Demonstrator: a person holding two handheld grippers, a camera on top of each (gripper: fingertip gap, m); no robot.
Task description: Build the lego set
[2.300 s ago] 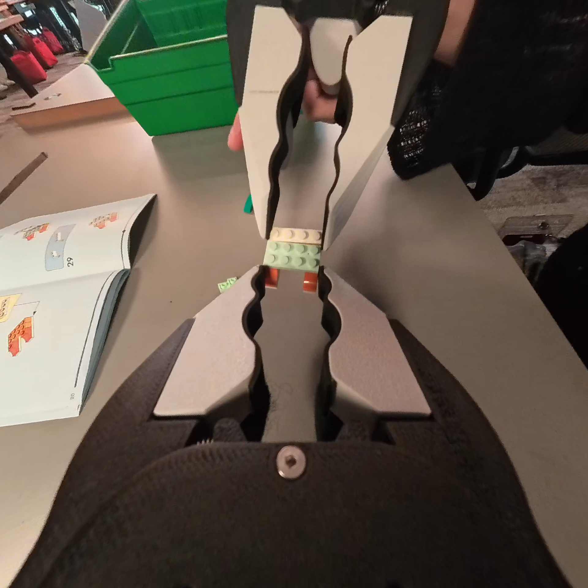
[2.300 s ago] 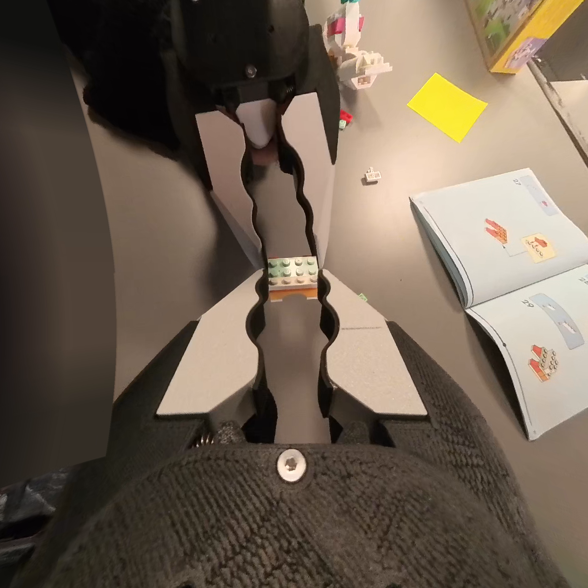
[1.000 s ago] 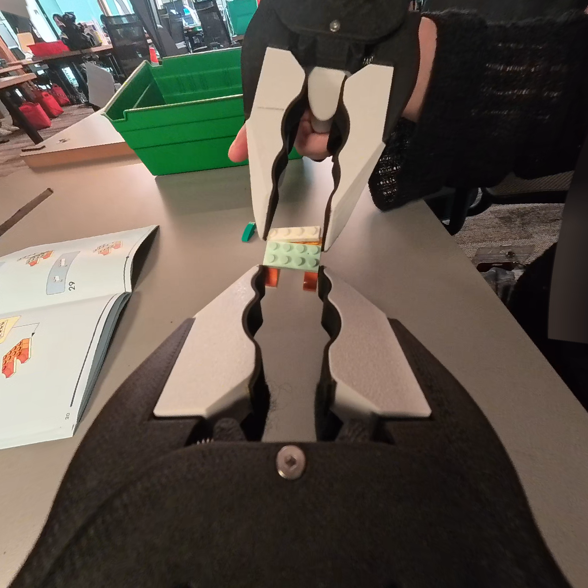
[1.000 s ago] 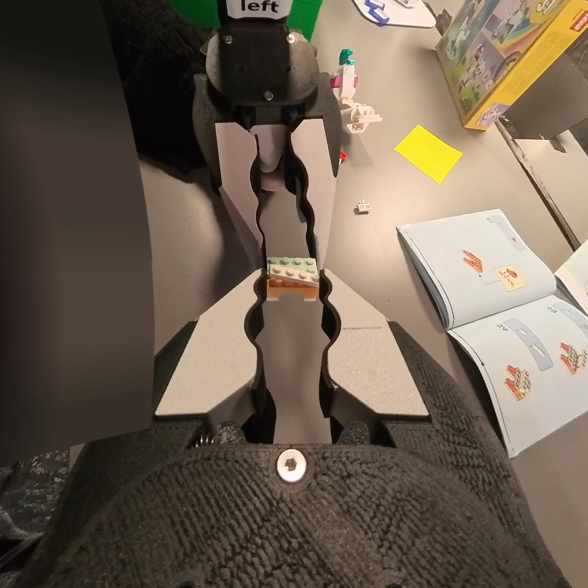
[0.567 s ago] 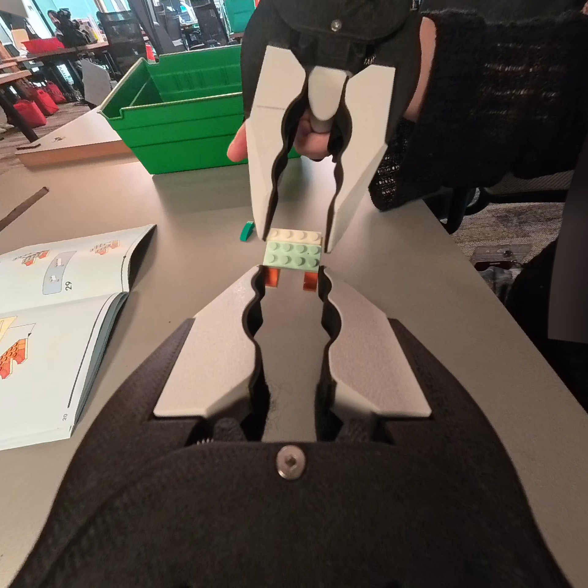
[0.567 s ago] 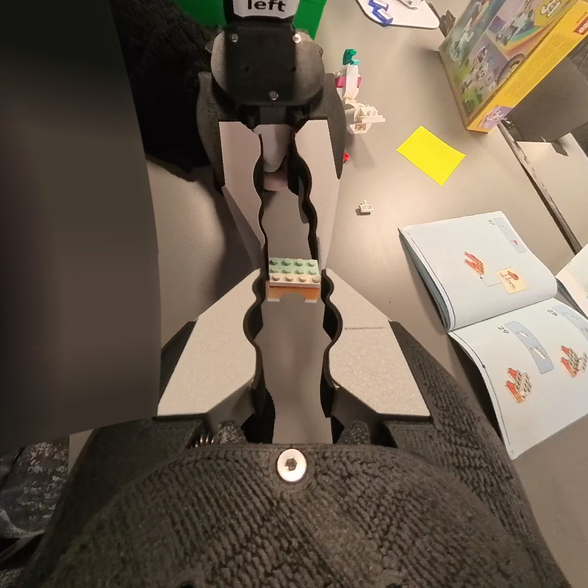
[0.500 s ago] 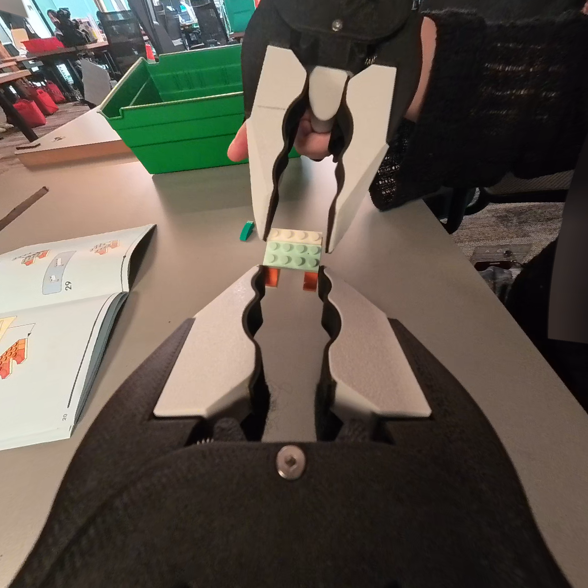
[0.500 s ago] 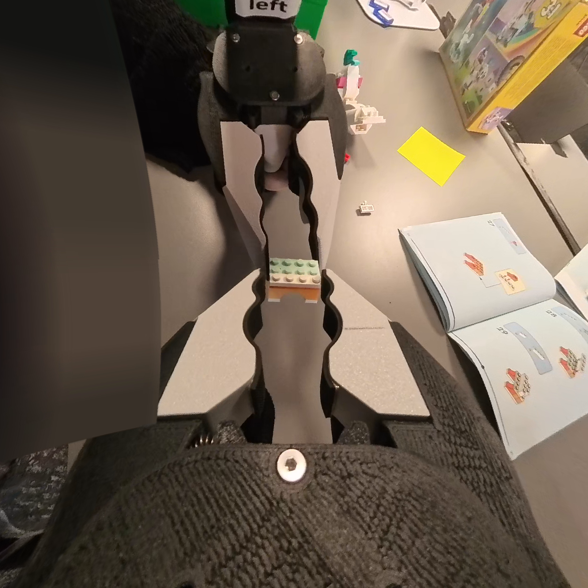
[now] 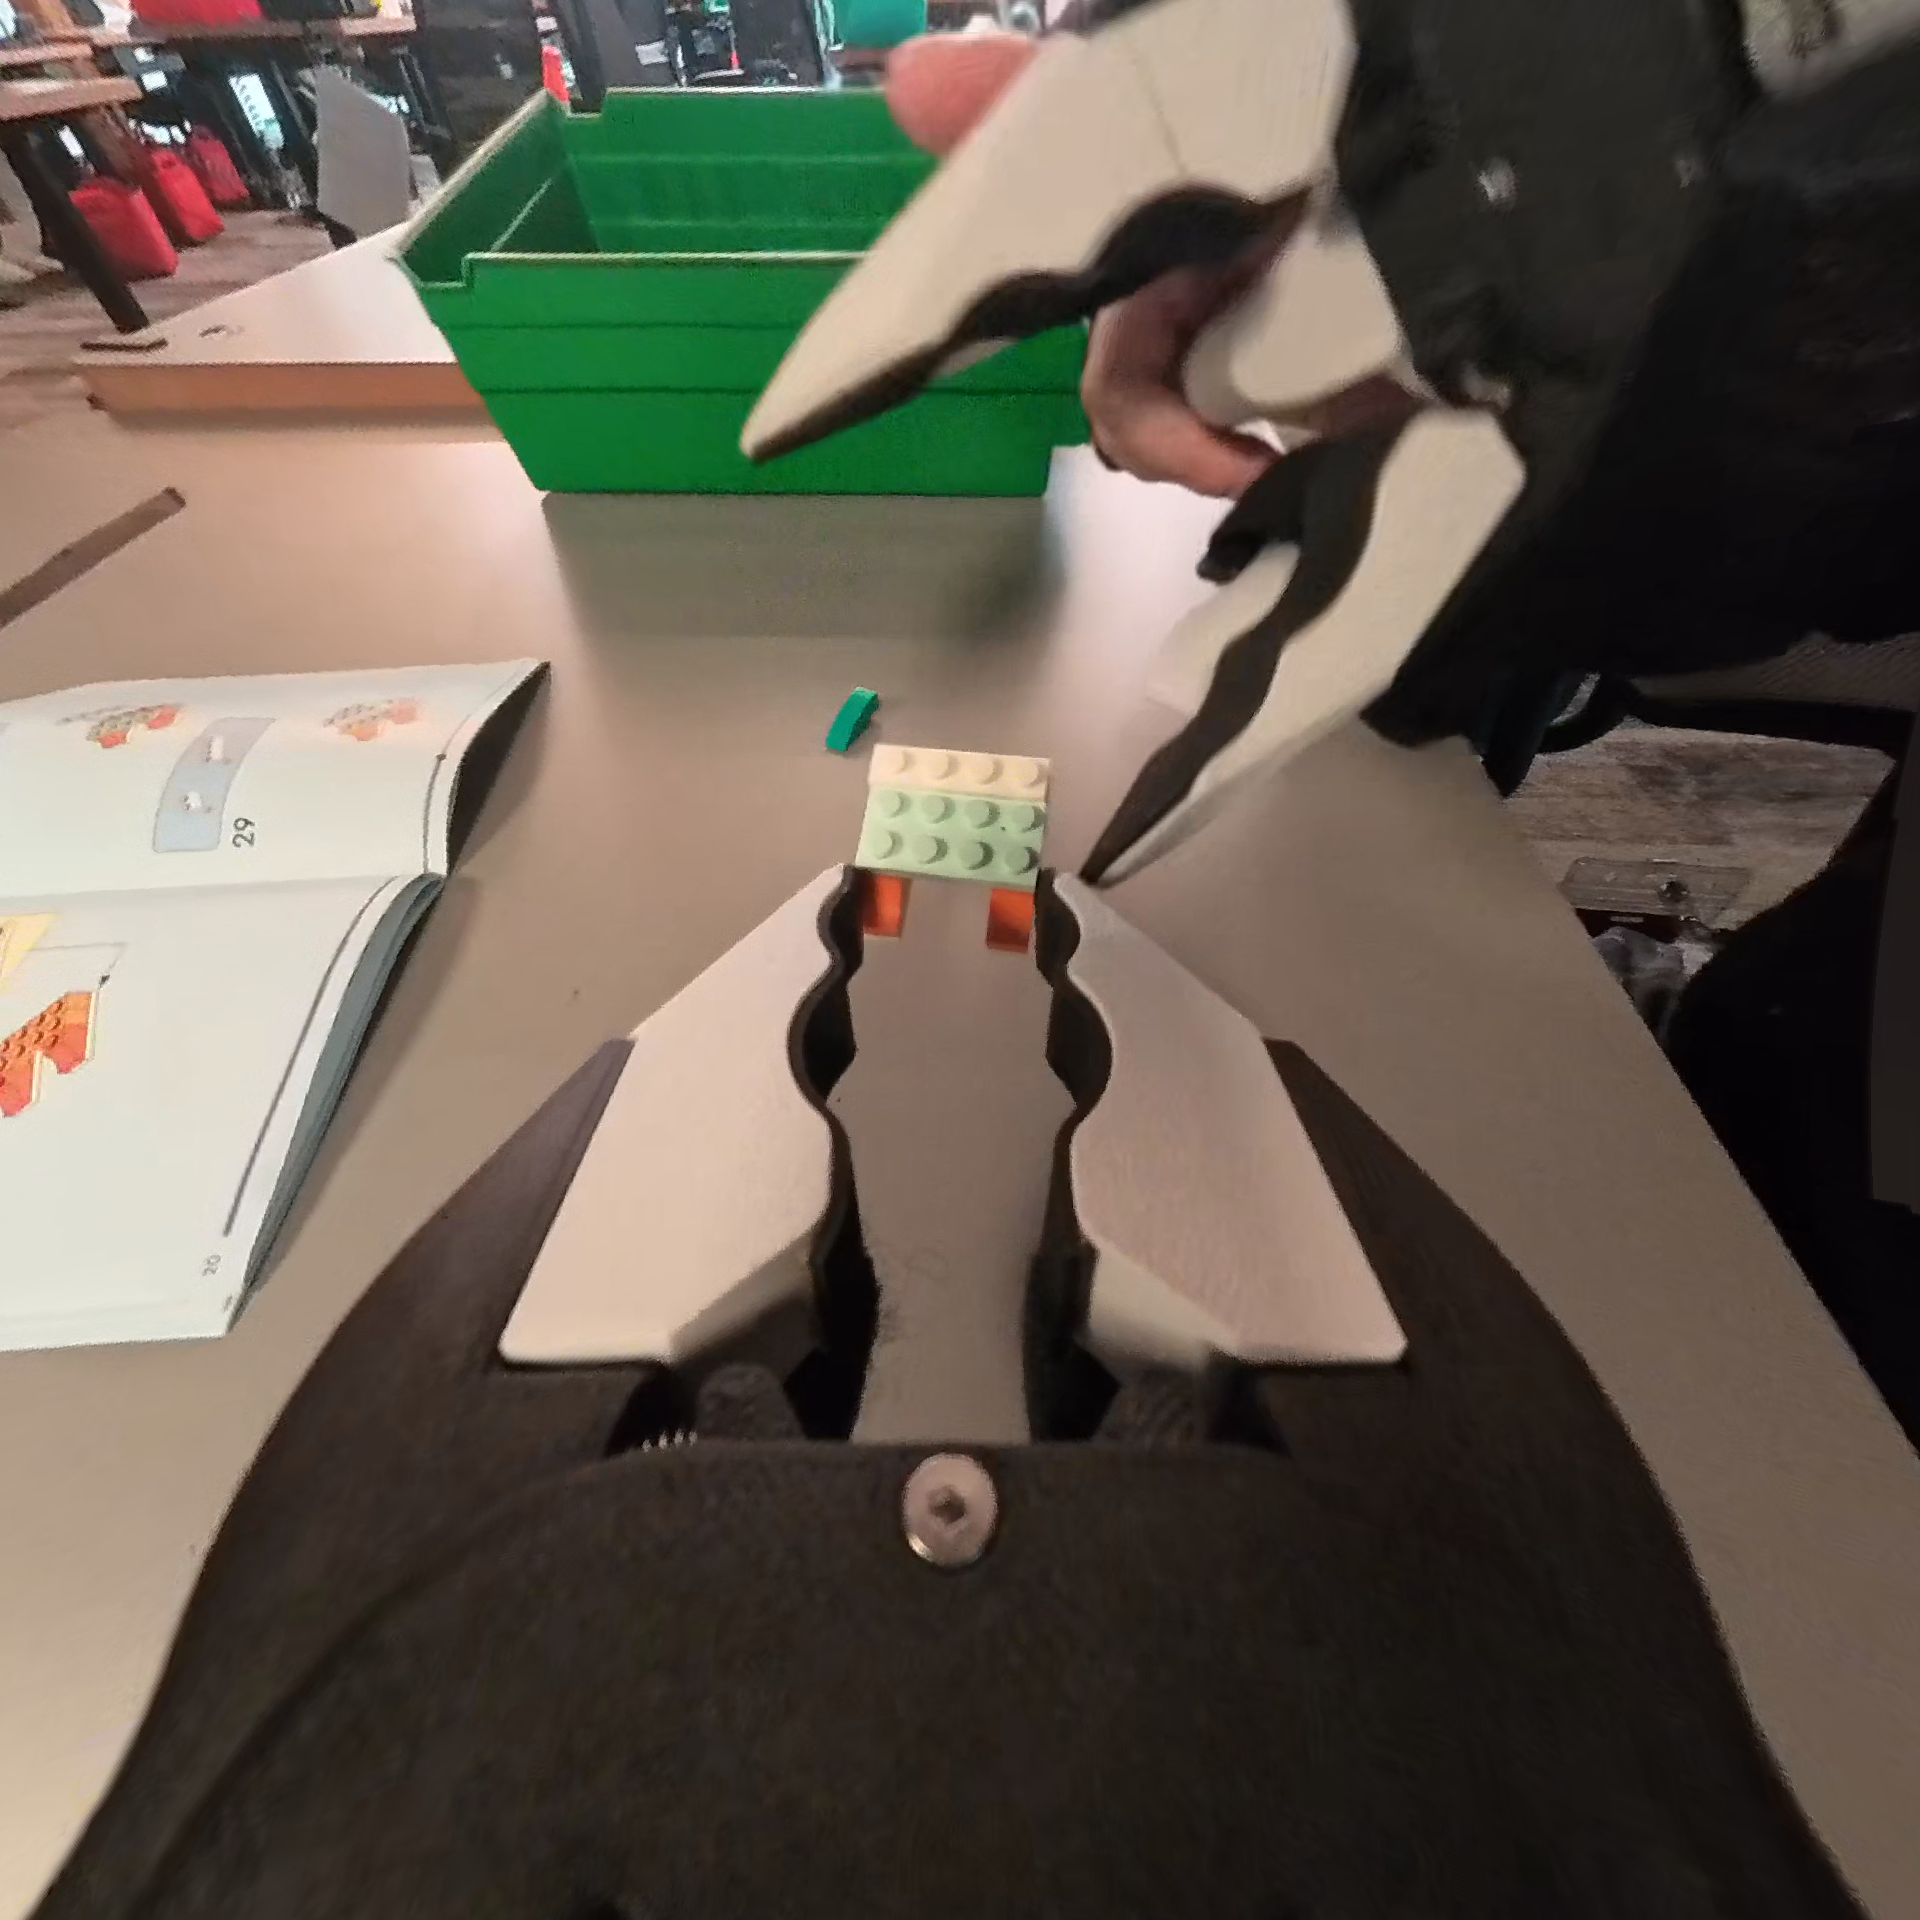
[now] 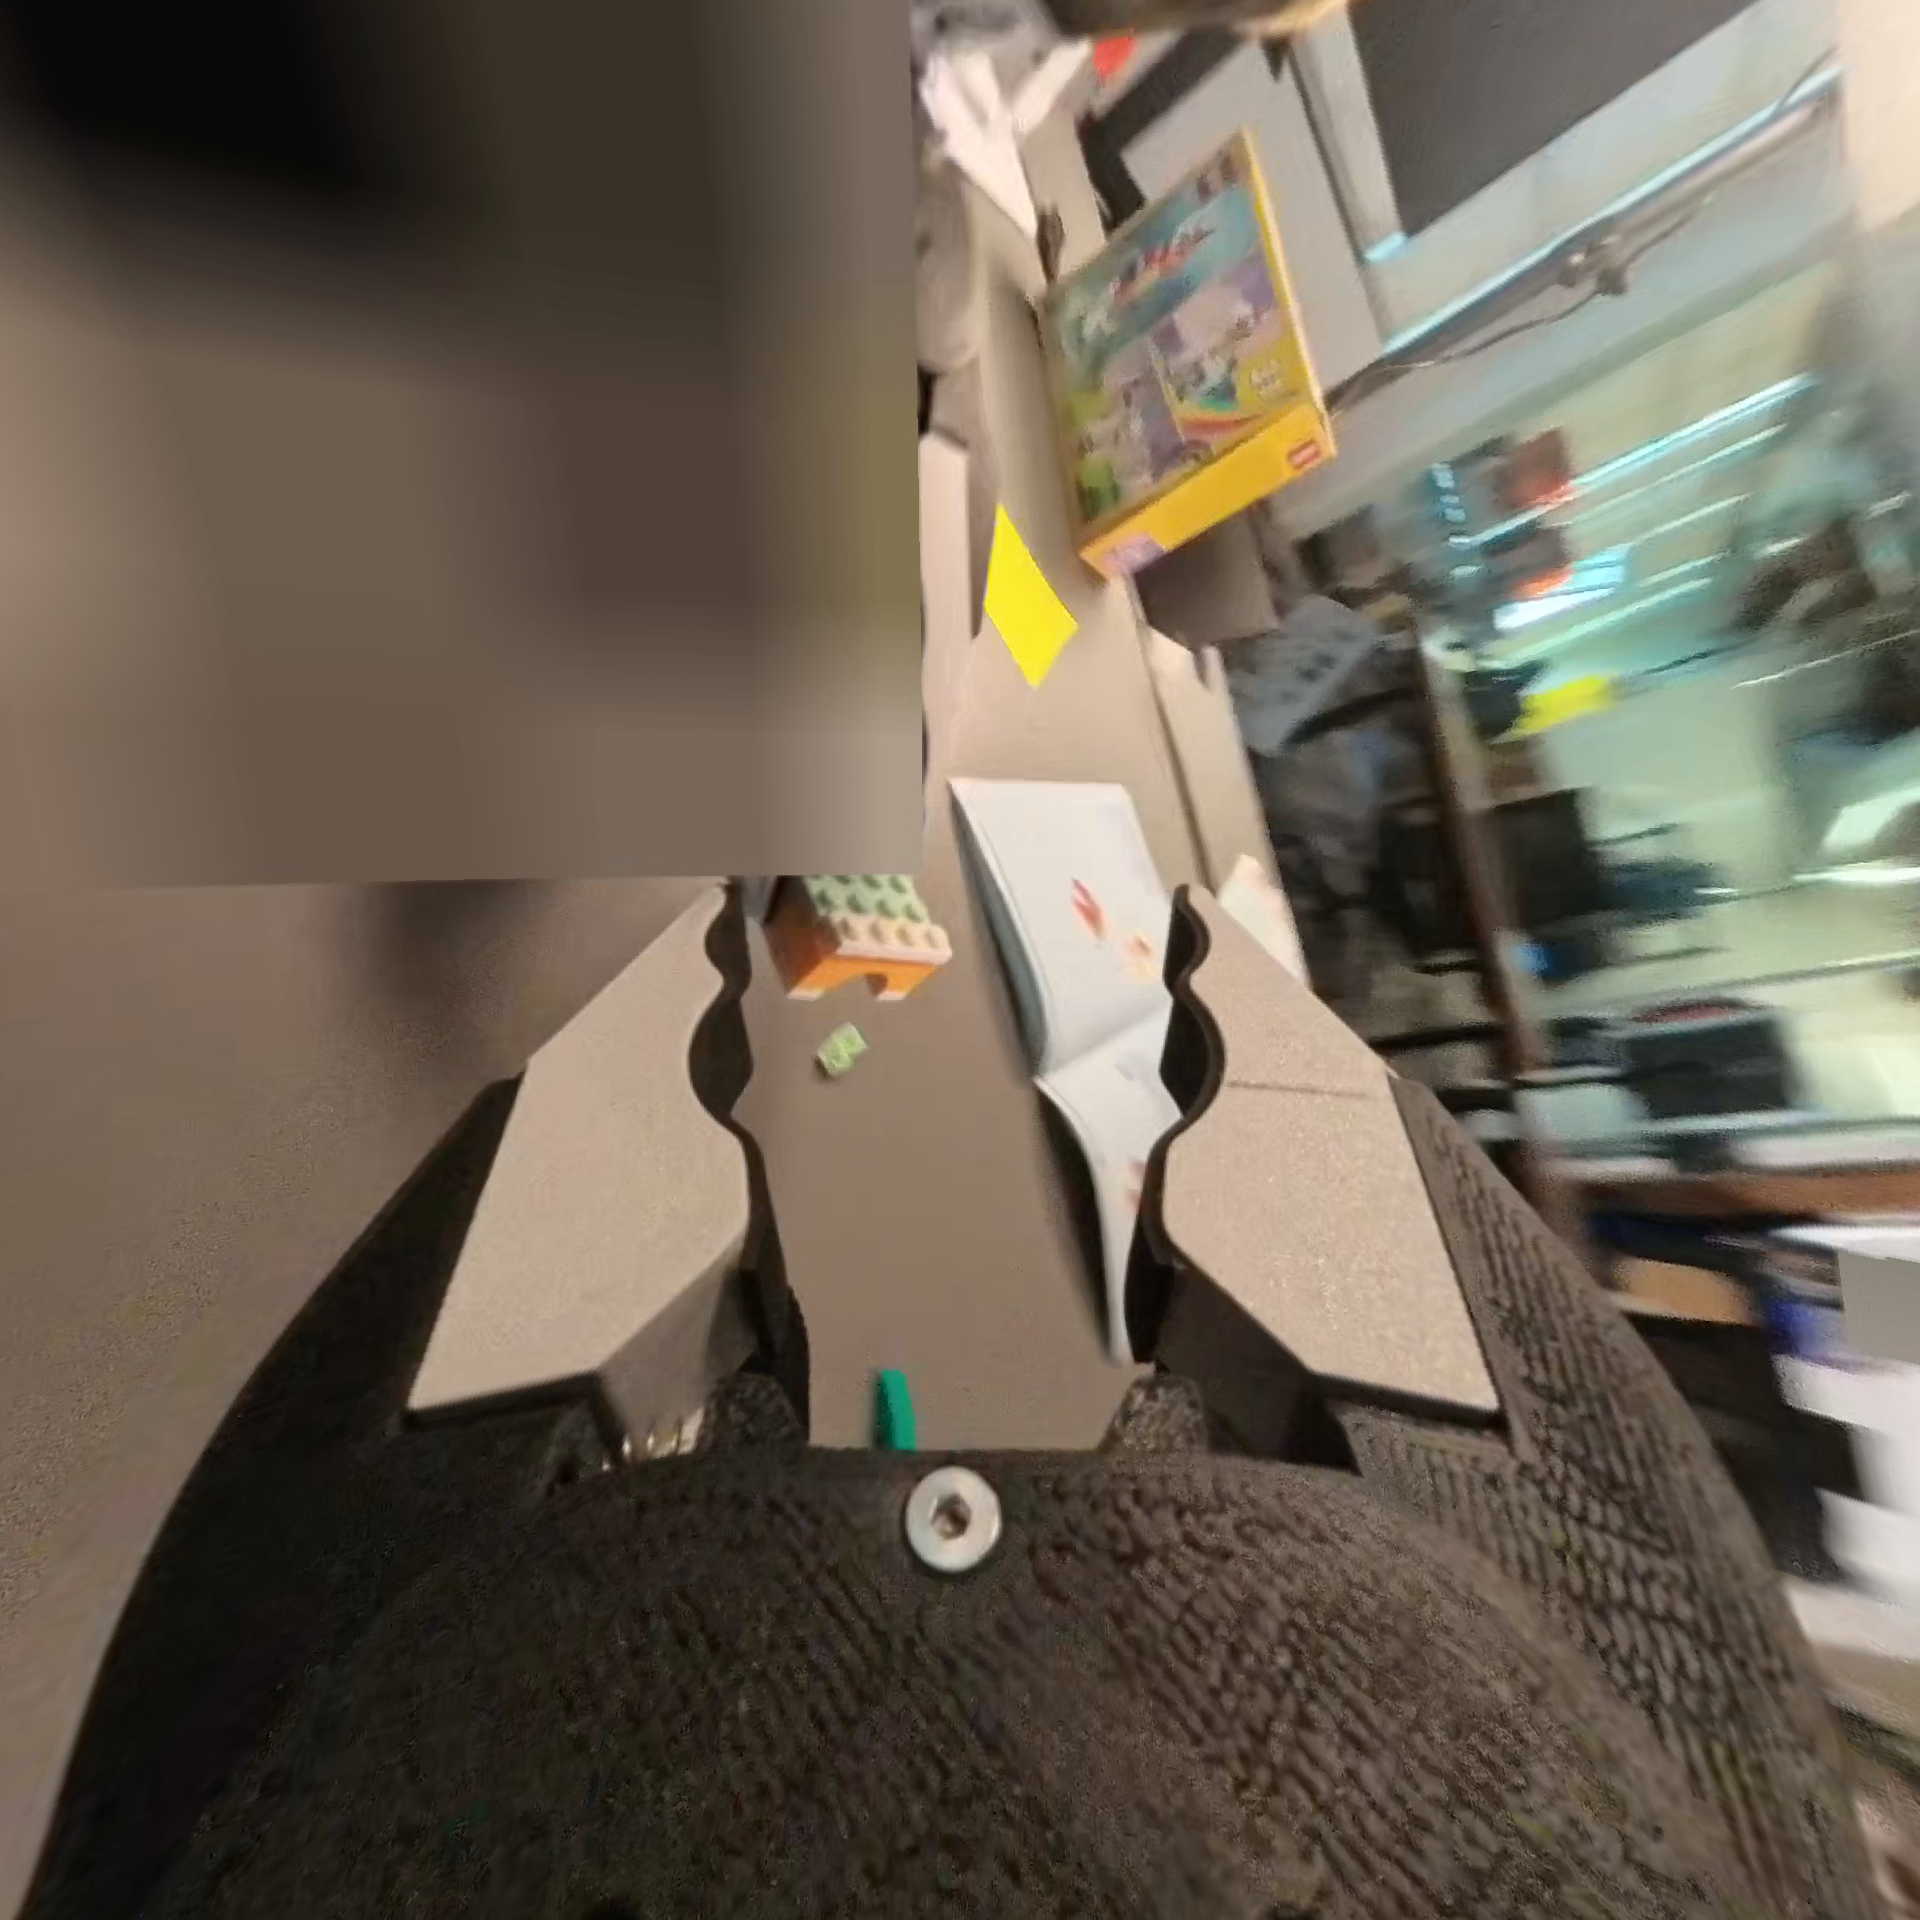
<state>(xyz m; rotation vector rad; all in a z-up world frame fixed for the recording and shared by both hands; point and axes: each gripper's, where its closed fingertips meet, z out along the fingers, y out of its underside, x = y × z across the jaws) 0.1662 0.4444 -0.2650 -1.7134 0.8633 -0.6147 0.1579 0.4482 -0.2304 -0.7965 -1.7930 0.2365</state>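
A small lego assembly [image 9: 951, 831] has a mint-green plate, a white plate and an orange arch below. My left gripper [image 9: 948, 896] is shut on its orange legs and holds it just above the grey table [image 9: 675, 582]. My right gripper [image 9: 920, 665] is open and empty; it hangs tilted up and to the right of the assembly, with one fingertip close to my left gripper's right finger. In the right wrist view the right gripper [image 10: 956, 904] is open wide, and the assembly [image 10: 862, 945] sits just beyond its left finger. A blur patch hides my left gripper there.
An open instruction booklet [image 9: 208, 883] lies left, also seen in the right wrist view [image 10: 1070, 935]. Stacked green bins [image 9: 748, 312] stand behind. A teal curved piece [image 9: 852, 717] and a small light-green piece [image 10: 842, 1049] lie loose. A yellow note [image 10: 1023, 597] and a lego box [image 10: 1184, 343] lie farther off. My left tips are roughly 8 centimetres from the small light-green piece [image 10: 842, 1049].
My right gripper has opened, let go of the assembly and swung away up and to the right, tilting. My left gripper still holds the assembly in the same place.
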